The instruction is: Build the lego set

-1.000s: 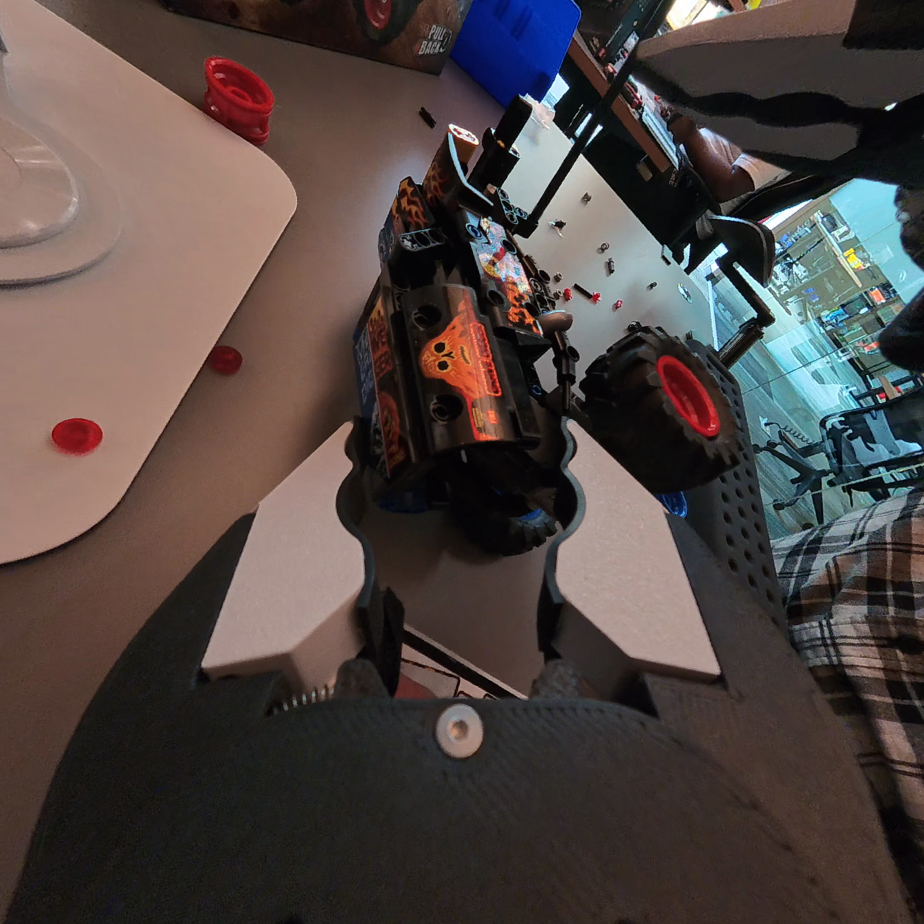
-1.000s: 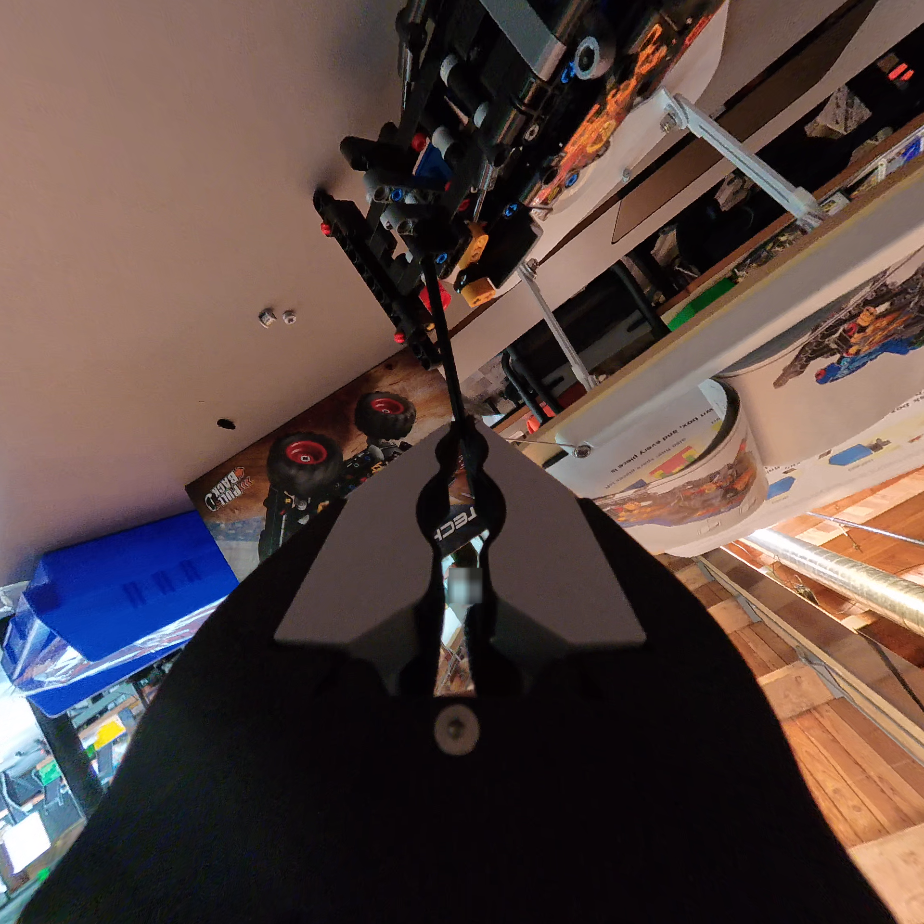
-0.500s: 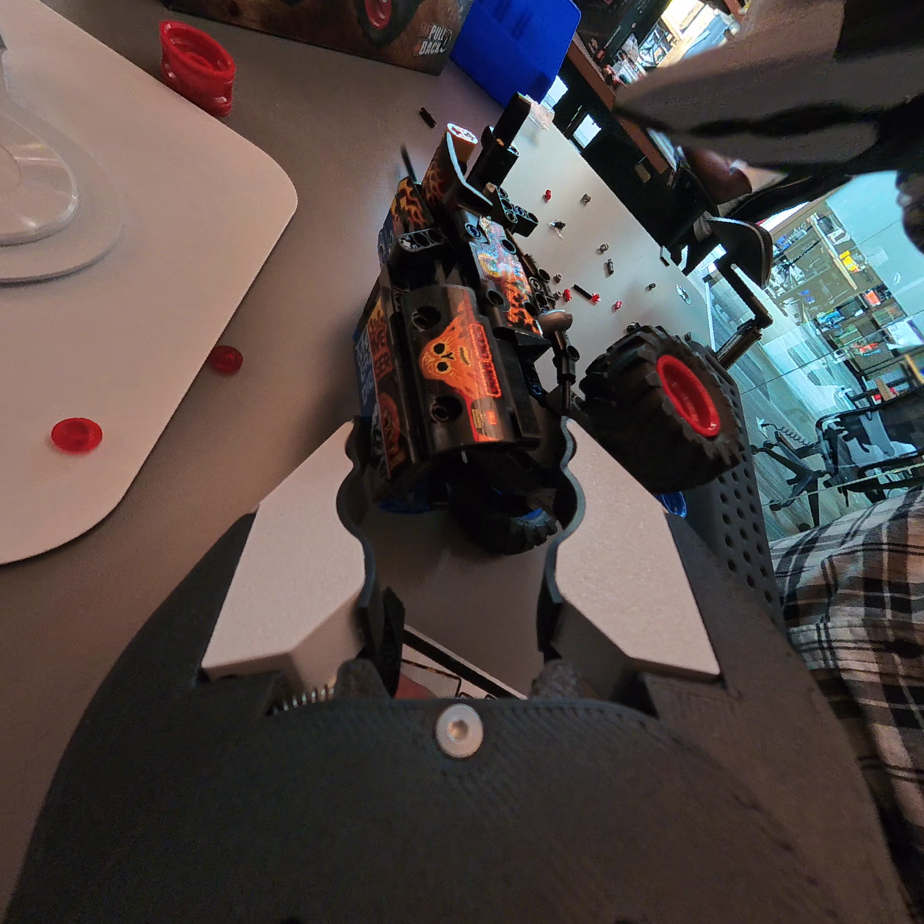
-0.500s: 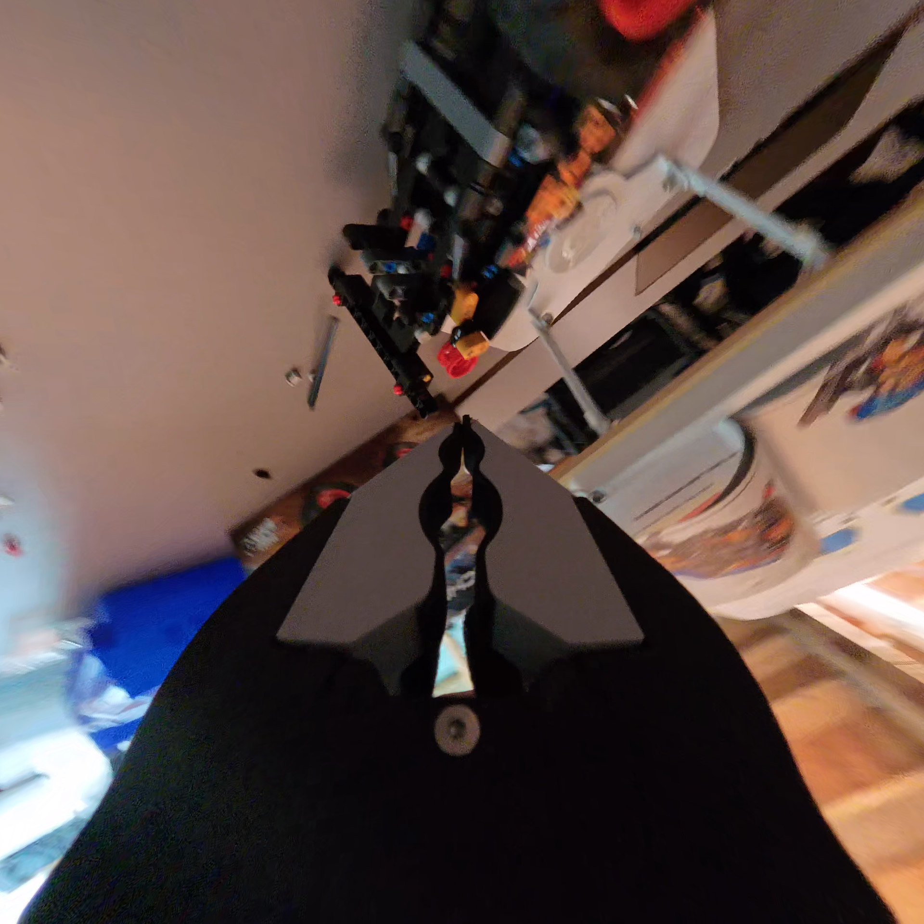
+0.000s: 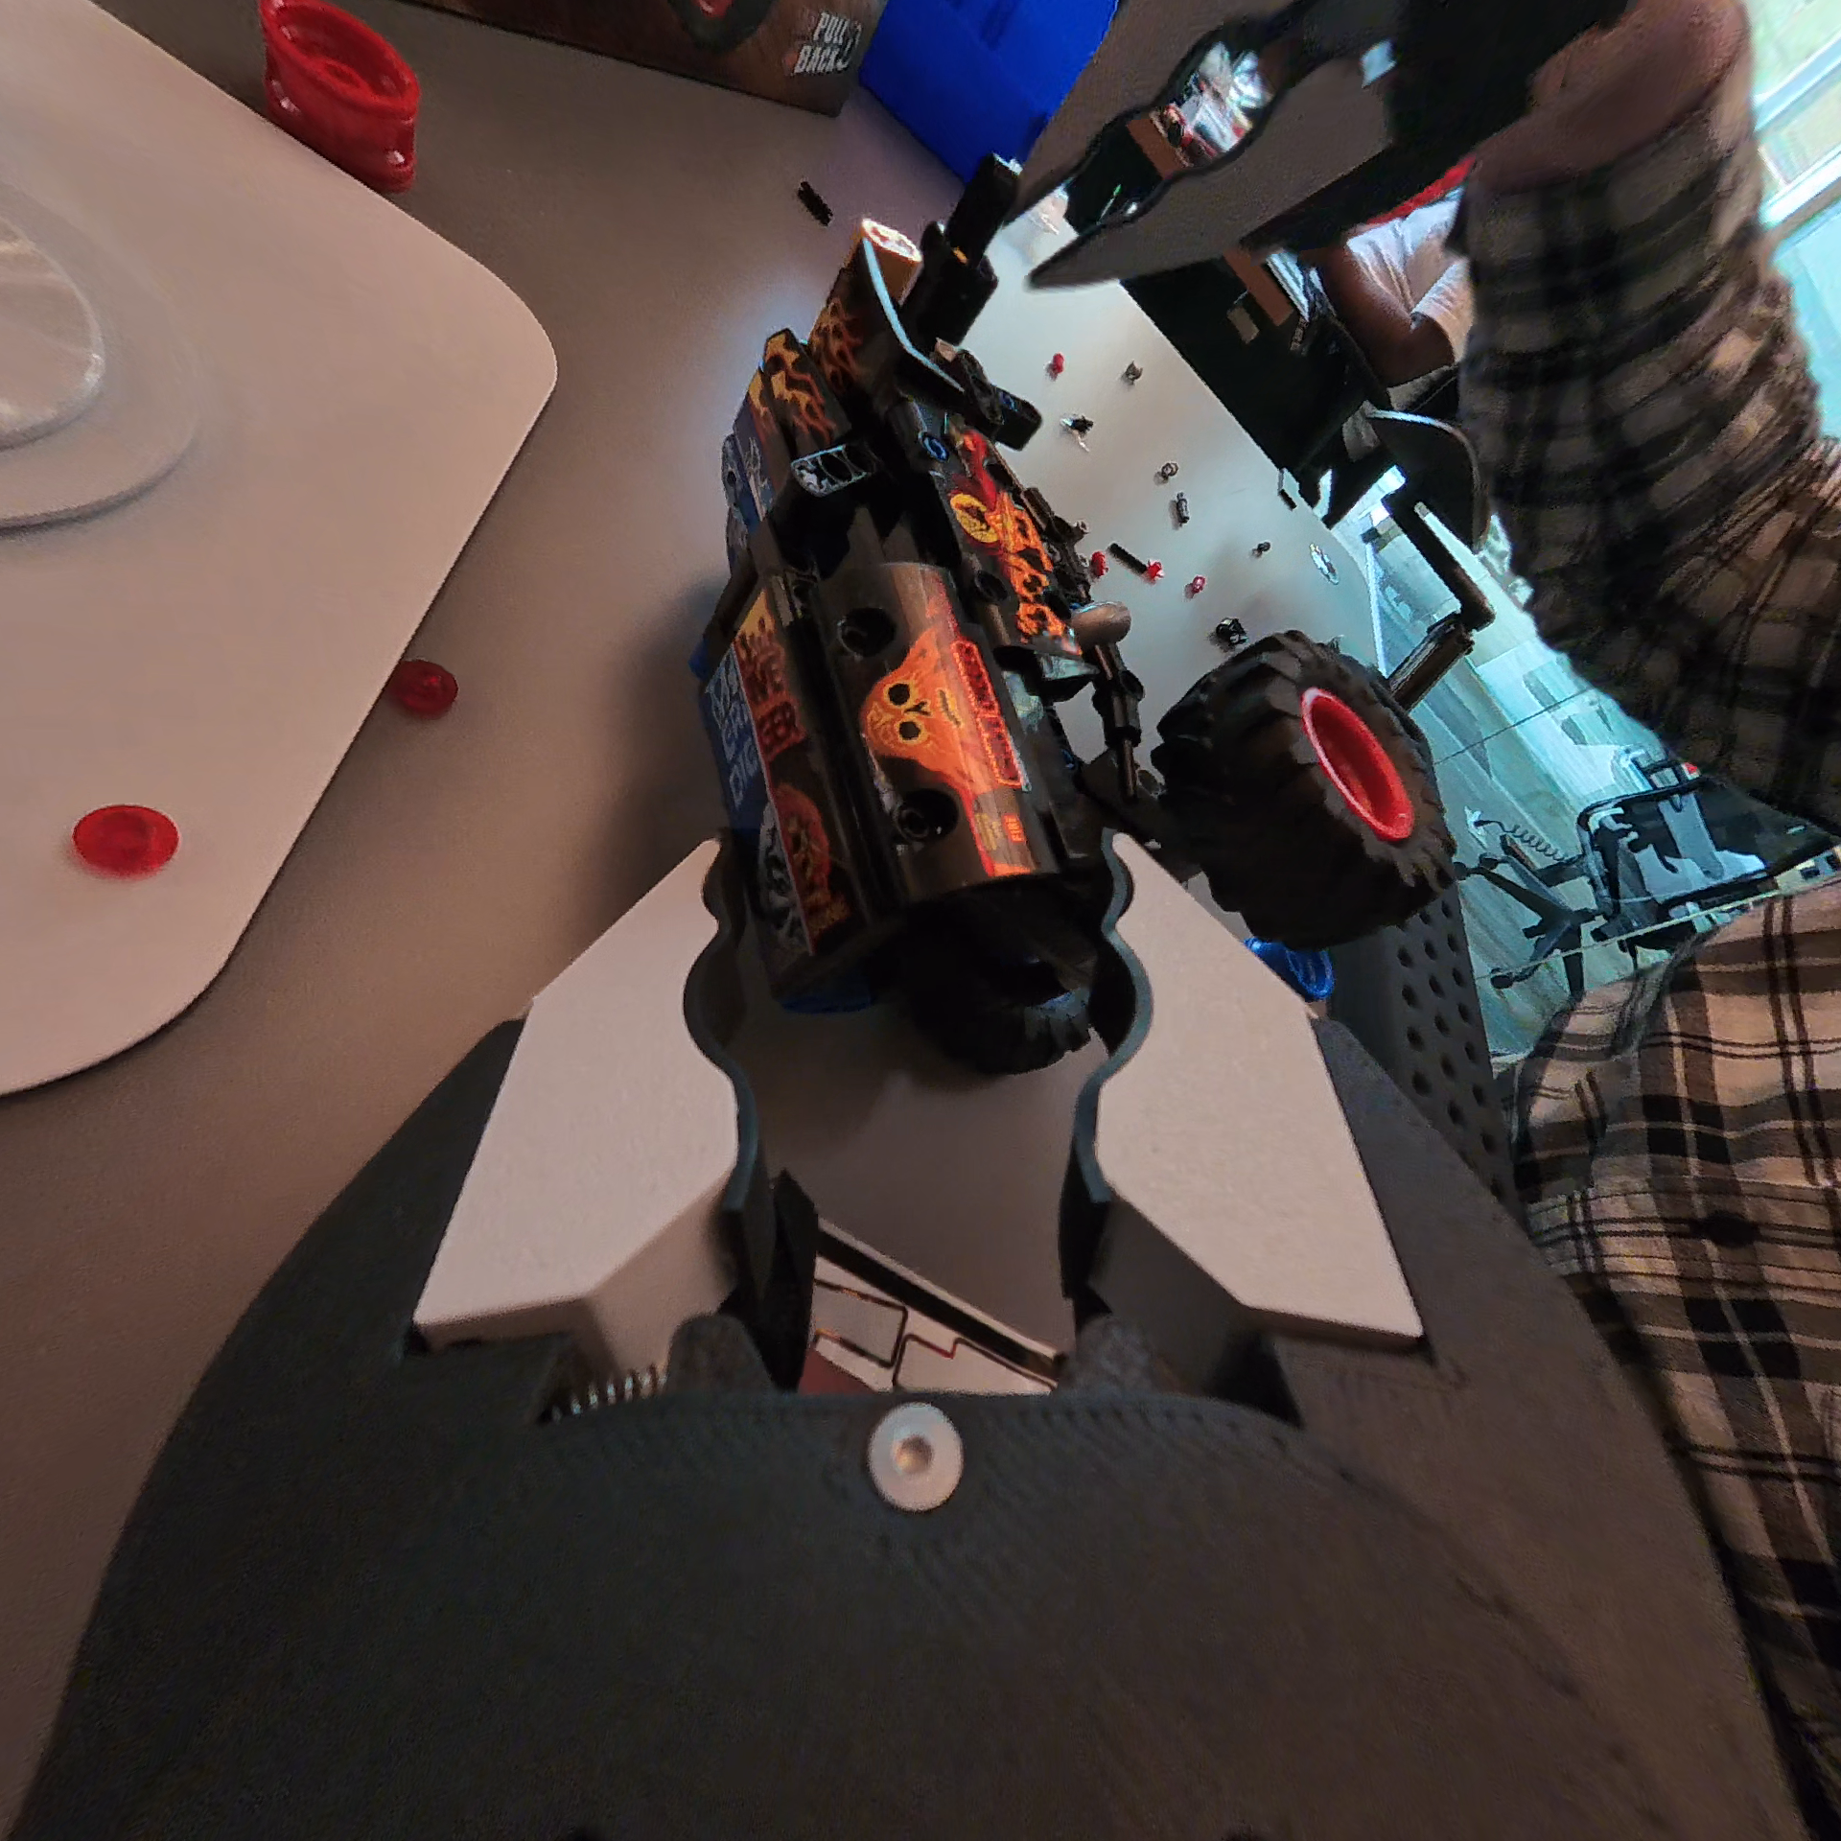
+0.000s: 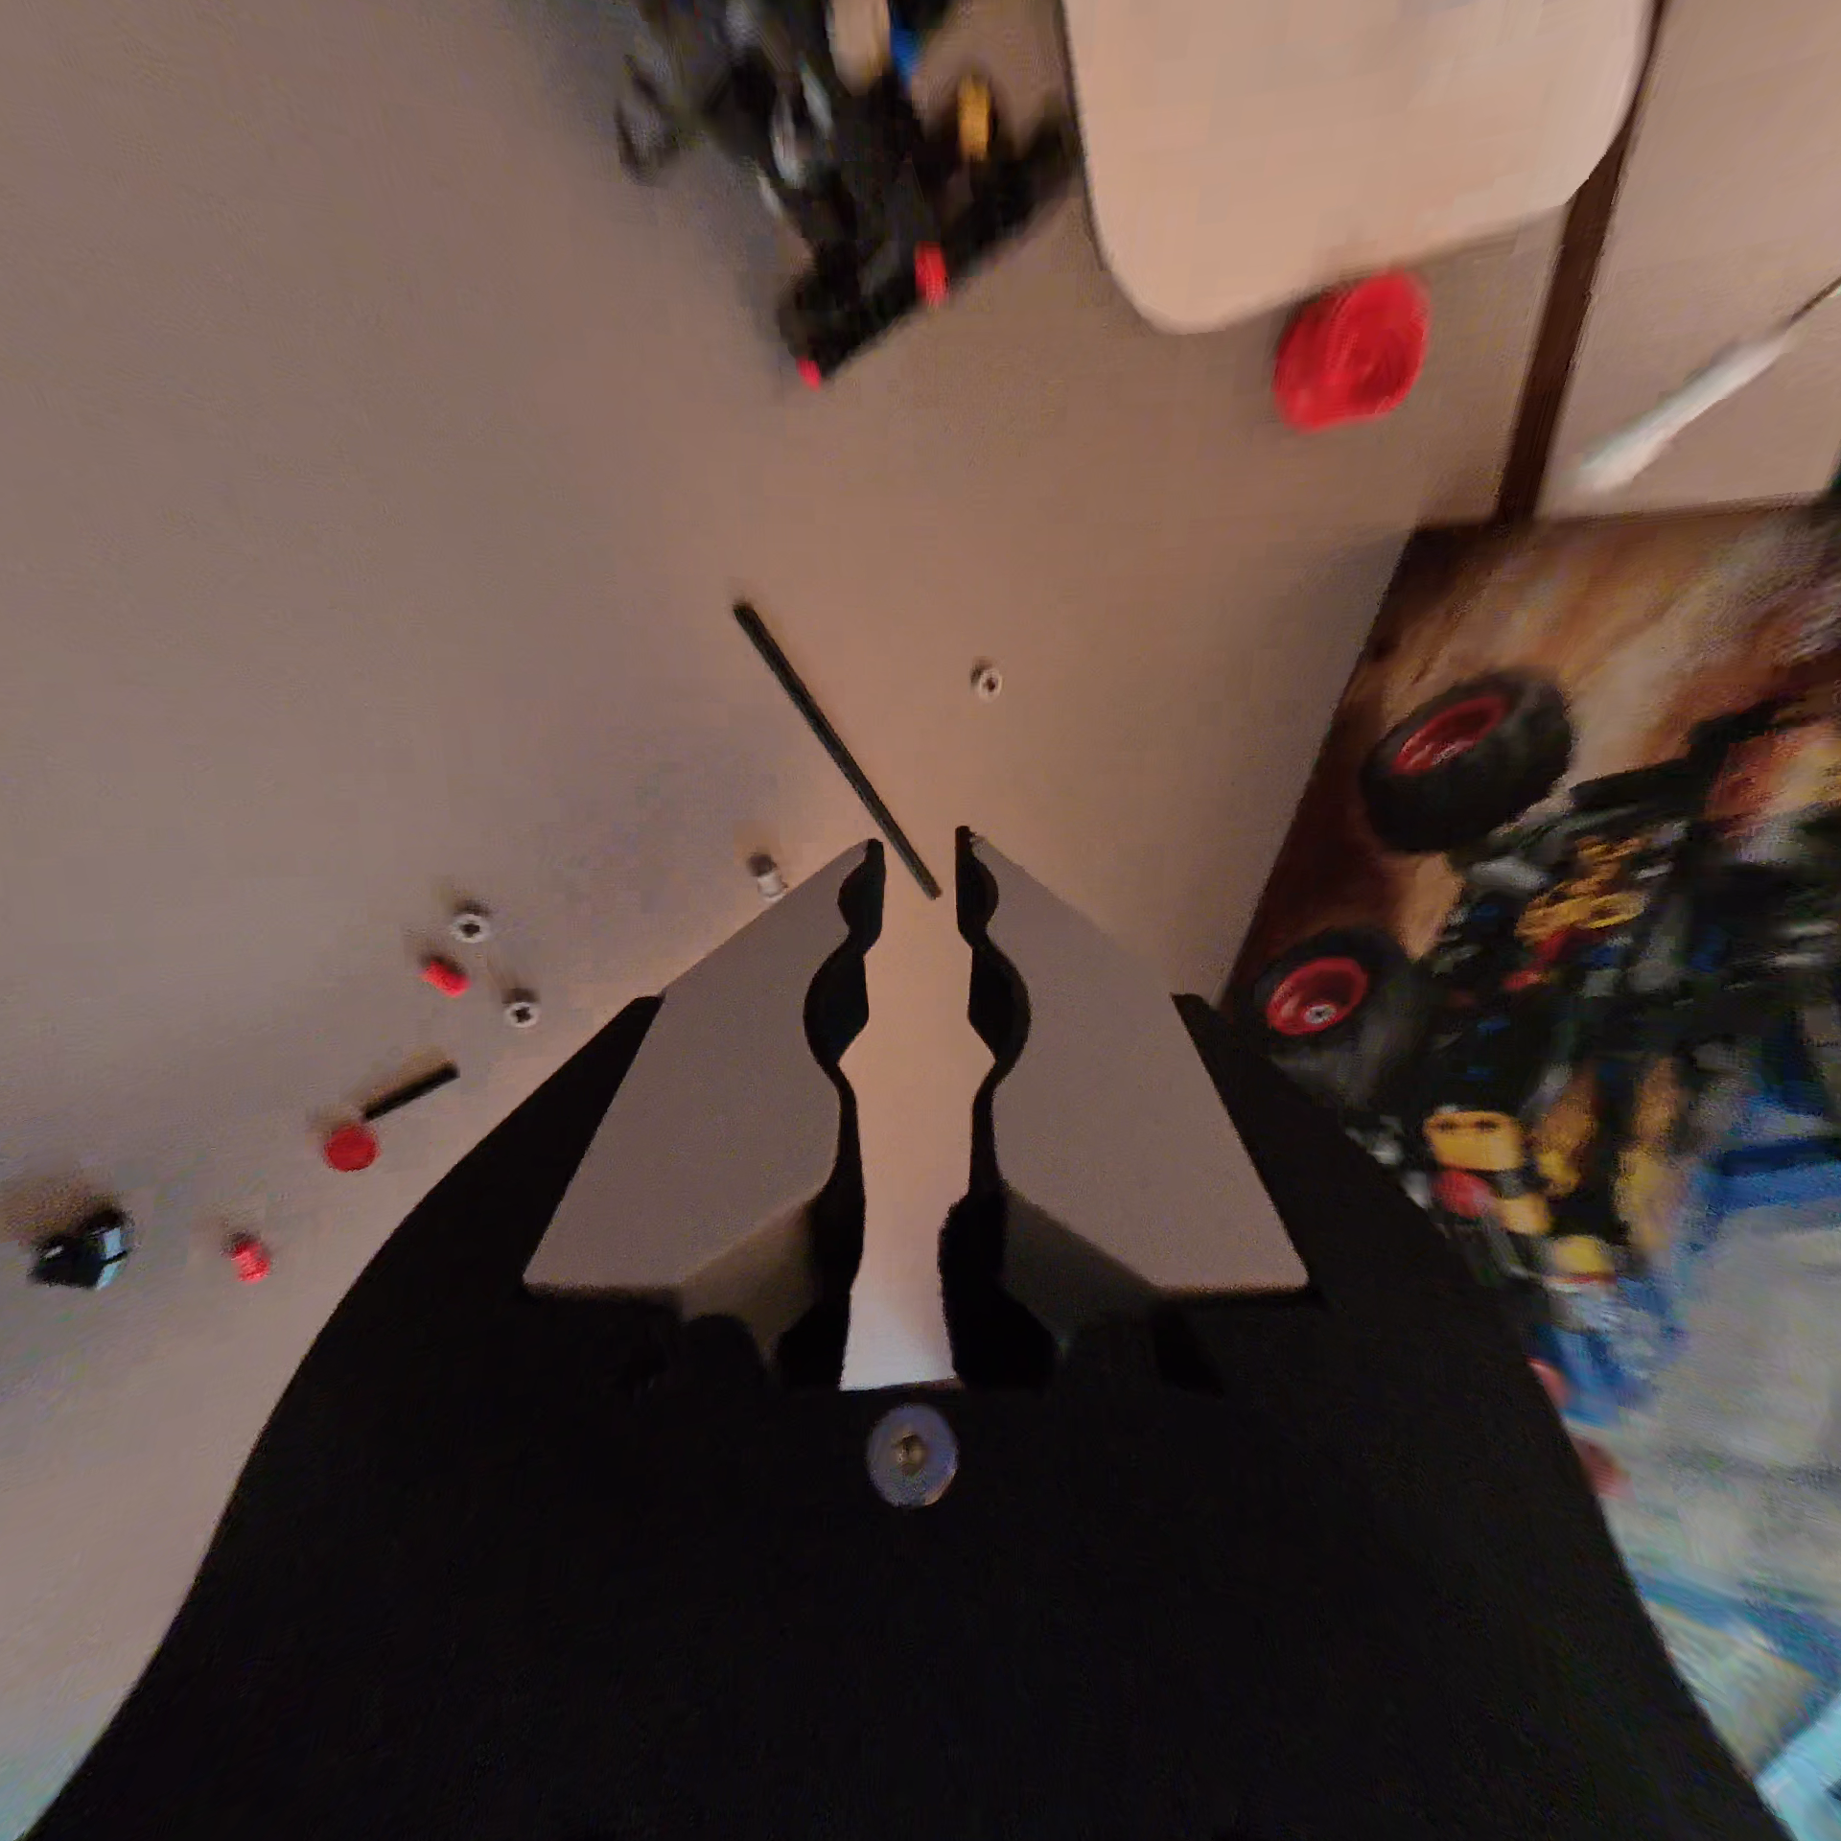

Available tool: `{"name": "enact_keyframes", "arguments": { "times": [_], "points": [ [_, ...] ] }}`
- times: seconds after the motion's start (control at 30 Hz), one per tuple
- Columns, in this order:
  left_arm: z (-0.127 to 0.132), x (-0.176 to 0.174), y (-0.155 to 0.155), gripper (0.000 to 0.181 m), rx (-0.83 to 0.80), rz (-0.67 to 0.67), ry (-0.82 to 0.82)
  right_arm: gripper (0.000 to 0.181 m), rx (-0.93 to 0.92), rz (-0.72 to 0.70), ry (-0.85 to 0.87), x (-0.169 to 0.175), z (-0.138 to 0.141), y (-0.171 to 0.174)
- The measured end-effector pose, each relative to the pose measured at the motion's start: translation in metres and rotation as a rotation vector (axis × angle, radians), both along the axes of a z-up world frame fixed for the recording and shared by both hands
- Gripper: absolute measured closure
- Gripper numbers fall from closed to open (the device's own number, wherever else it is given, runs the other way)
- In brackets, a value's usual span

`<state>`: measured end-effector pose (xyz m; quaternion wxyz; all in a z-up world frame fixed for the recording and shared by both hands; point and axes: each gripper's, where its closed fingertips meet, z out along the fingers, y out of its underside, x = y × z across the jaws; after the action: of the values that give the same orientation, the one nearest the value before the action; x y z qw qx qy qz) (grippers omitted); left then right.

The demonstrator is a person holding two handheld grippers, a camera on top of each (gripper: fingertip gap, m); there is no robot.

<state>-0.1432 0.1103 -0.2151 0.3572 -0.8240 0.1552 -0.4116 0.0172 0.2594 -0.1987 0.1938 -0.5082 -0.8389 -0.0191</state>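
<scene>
The black lego truck point(image 5: 926, 717), covered in orange flame stickers, is tilted on the grey table. One black tyre with a red rim point(image 5: 1305, 787) is fitted on its right side. My left gripper point(image 5: 915, 867) is shut on the truck's near end, with the body clamped between the fingertips. My right gripper point(image 6: 919, 847) is open a little and empty. A thin black axle point(image 6: 827, 737) lies on the table just ahead of its tips. The truck is blurred at the top of the right wrist view point(image 6: 867, 199). The right gripper also shows in the left wrist view point(image 5: 1036, 229), above the truck's far end.
A white mat point(image 5: 199, 498) lies to the left, with a loose red rim point(image 5: 339, 90) at its corner and a red round piece point(image 5: 125, 840) on it. Small red, grey and black parts point(image 6: 349, 1146) are scattered on the table. The set's box point(image 6: 1594, 996) lies to the right. A plaid sleeve point(image 5: 1644, 398) is at the right. The left gripper's tips are roughly 25 centimeters from the right gripper's.
My right gripper let go of the black axle it held at the truck, swung away over the table and opened; the axle now lies on the table. My left gripper has kept its hold.
</scene>
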Motion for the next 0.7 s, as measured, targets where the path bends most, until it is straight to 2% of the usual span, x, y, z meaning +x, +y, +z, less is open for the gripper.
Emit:
{"name": "enact_keyframes", "arguments": {
  "times": [0.07, 0.17, 0.33, 0.43, 0.5, 0.57, 0.7],
  "points": [
    [0.0, 0.001, 0.002, 0.113, 0.0, 0.004, -0.002, 0.168, -0.052, -0.044, -0.004, 0.011, -0.029, 0.015],
    [-0.001, 0.001, 0.002, 0.112, -0.001, 0.008, -0.001, 0.165, -0.132, -0.046, 0.007, 0.018, -0.057, 0.029],
    [-0.002, -0.001, 0.004, 0.109, 0.001, 0.02, 0.011, 0.18, -0.254, -0.012, 0.079, 0.007, -0.067, 0.028],
    [-0.002, -0.003, 0.005, 0.109, 0.004, 0.025, 0.008, 0.18, -0.274, -0.006, 0.08, 0.009, -0.067, 0.027],
    [-0.002, -0.005, 0.005, 0.109, 0.007, 0.034, 0.011, 0.181, -0.242, 0.01, 0.094, 0.01, -0.061, 0.025],
    [-0.001, -0.008, 0.006, 0.11, 0.011, 0.042, 0.014, 0.181, -0.177, 0.047, 0.118, 0.01, -0.045, 0.019],
    [-0.002, -0.008, 0.008, 0.11, 0.011, 0.046, 0.009, 0.181, 0.088, 0.164, 0.157, -0.001, 0.017, 0.011]
  ]
}}
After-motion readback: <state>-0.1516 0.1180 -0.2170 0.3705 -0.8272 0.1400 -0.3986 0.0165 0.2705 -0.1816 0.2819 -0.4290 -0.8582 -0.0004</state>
